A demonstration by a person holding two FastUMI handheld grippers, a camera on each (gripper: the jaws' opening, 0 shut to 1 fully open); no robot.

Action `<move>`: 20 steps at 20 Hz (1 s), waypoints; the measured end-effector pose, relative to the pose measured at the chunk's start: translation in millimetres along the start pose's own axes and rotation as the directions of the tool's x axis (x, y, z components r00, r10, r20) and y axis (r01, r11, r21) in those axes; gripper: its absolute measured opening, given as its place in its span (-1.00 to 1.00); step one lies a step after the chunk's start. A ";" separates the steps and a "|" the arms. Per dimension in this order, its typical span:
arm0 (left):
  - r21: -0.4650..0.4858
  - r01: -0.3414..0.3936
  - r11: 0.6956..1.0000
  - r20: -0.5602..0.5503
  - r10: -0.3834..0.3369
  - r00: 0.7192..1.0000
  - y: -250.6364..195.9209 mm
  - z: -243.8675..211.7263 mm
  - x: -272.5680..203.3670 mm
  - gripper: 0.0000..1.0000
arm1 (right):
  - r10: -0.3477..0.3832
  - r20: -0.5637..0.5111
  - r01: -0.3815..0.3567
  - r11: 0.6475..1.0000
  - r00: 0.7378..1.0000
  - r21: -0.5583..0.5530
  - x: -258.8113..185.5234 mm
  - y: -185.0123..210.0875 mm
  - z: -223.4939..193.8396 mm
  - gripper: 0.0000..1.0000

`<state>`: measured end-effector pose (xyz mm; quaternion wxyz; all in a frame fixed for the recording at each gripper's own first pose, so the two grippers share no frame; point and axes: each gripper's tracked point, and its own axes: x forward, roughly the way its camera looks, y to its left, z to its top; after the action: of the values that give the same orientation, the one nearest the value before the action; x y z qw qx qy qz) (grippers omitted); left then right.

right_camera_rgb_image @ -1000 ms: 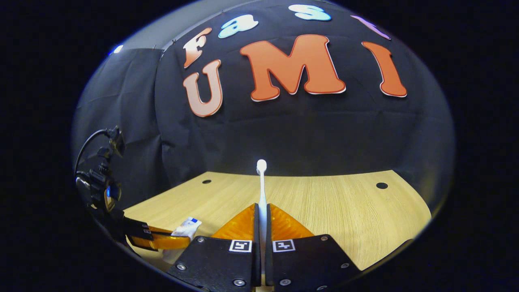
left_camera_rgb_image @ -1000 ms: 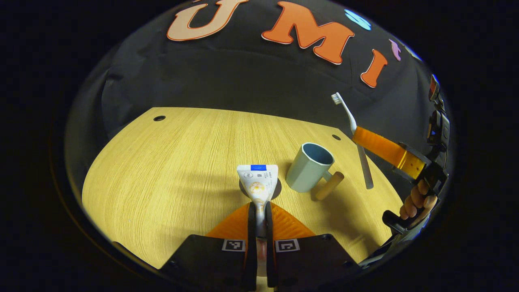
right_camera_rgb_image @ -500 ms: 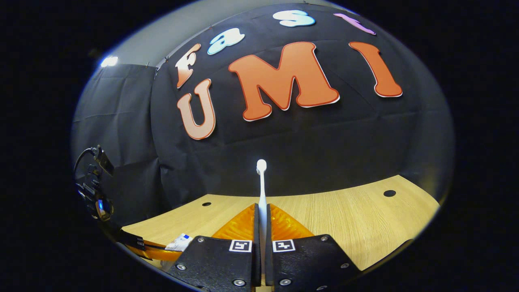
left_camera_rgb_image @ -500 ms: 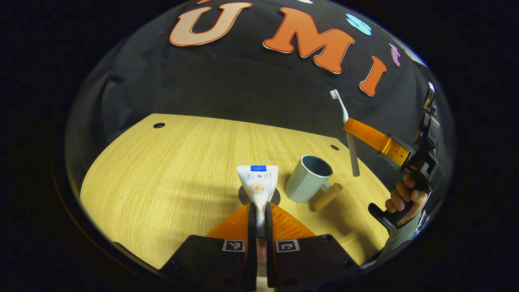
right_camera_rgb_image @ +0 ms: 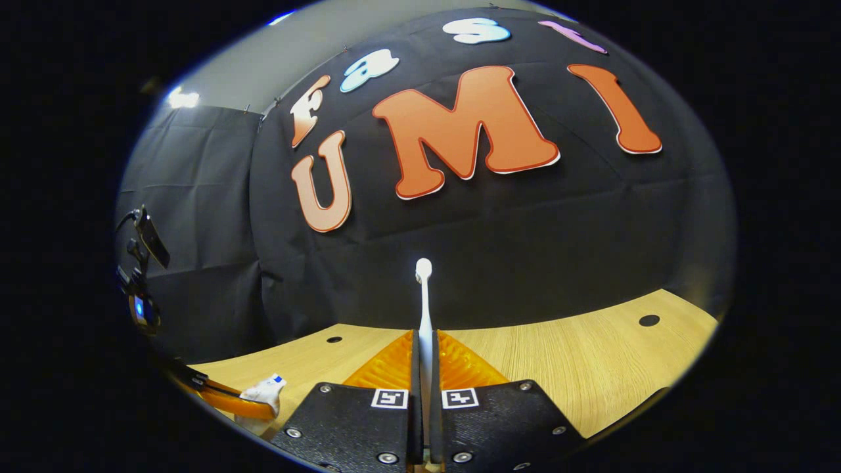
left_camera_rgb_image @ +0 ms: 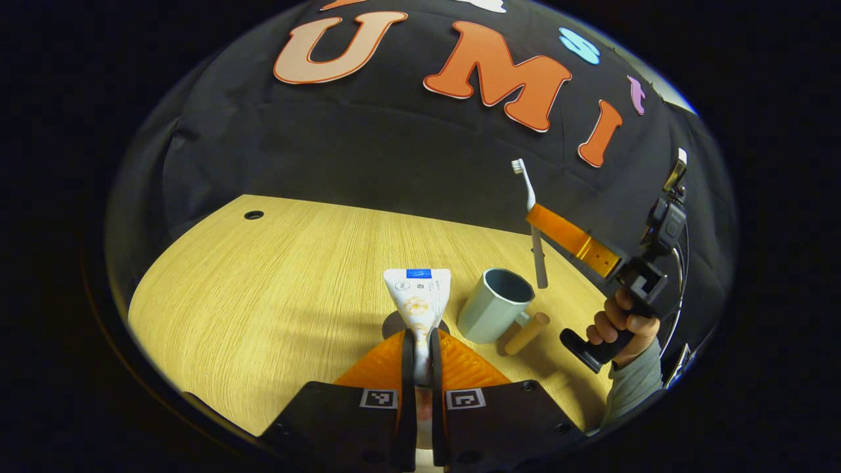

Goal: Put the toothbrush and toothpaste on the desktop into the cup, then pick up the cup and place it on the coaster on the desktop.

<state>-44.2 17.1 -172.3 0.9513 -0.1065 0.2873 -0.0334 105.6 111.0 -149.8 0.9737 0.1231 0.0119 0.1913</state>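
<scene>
Wood desktop (left_camera_rgb_image: 276,276) open leftward; left jaws grip toothpaste (left_camera_rgb_image: 418,299), right toothbrush (right_camera_rgb_image: 424,309).

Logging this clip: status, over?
Left gripper shut on toothpaste. Right gripper shut on toothbrush, above cup. Cup on desk, empty, unobstructed.

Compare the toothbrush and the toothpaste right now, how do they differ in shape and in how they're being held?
The toothbrush is a thin stick, gripped mid-handle by the right gripper, near upright, its lower end just above the cup. The toothpaste is a flat, wide tube, pinched at its narrow end by the left gripper, lower and left of the cup, in front of the dark coaster. Both are mostly white, off the desktop, and not yet in the cup.
</scene>
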 end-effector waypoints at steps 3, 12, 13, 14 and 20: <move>-0.018 0.002 1.000 0.015 -0.002 1.000 0.0 7.5 -9.4 -0.75 | 0.019 -0.004 -0.019 1.000 1.000 -0.006 6.5 -1.2 -10.5 -0.92; -0.045 0.012 0.999 0.087 -0.008 0.996 -3.0 45.8 -43.6 -0.75 | 0.032 -0.042 -0.032 0.999 0.999 0.002 15.0 -8.3 -35.9 -0.81; -0.038 0.016 0.999 0.103 -0.012 0.995 -5.6 52.0 -42.9 -0.75 | 0.031 -0.041 -0.031 1.000 0.999 0.001 13.1 -8.8 -36.4 -0.90; -0.032 0.020 0.999 0.120 -0.016 0.993 -8.1 58.9 -43.8 -0.75 | 0.030 -0.041 -0.030 1.000 0.999 0.000 12.5 -9.7 -38.1 -0.89; -0.018 0.041 0.999 0.193 -0.037 0.980 -18.7 90.8 -33.0 -0.75 | 0.028 -0.048 -0.027 0.999 0.998 0.021 1.5 -17.2 -42.3 -0.87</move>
<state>-21.4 19.7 -76.6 0.9726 -0.1252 0.1919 -0.0386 110.3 106.1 -194.9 0.9691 0.1285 0.0358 0.2076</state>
